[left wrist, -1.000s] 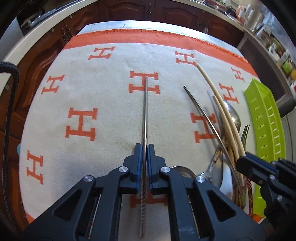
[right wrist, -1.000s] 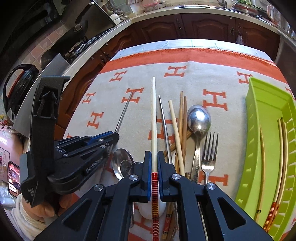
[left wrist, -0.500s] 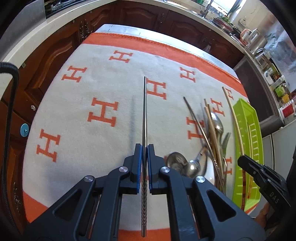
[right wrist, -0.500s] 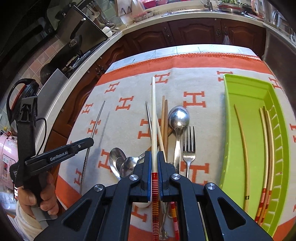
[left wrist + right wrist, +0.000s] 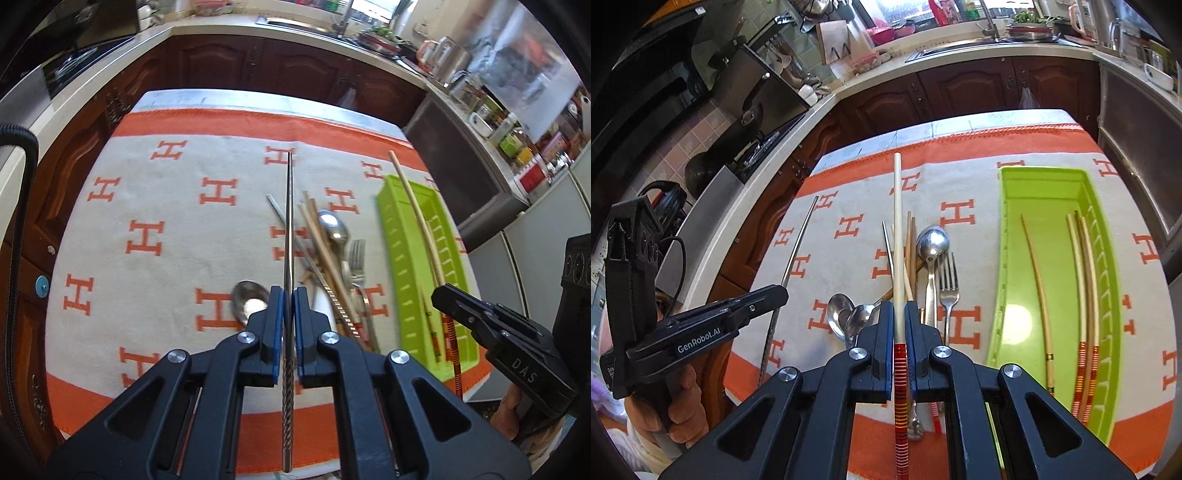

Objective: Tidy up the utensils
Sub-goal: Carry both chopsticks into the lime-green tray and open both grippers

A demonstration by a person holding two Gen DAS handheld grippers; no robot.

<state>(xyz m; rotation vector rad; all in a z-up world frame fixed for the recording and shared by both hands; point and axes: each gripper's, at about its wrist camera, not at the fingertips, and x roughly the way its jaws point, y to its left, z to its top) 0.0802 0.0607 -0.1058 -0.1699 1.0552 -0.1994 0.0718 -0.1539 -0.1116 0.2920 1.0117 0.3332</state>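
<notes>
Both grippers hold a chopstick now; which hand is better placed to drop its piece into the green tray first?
Right. The right gripper, shut on the pale chopstick, is beside the green tray; the left gripper with the metal chopstick is farther away.

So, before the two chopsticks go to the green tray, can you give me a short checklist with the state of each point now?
1. Left tool shut on the metal chopstick: ok.
2. Right tool shut on the pale chopstick: ok.
3. Both chopsticks lifted off the cloth: ok.
4. Free floor in the green tray beside its three chopsticks: ok.
5. Grip firm enough not to slip: cannot tell.
6. Pile of spoons and fork undisturbed: cannot tell.
</notes>
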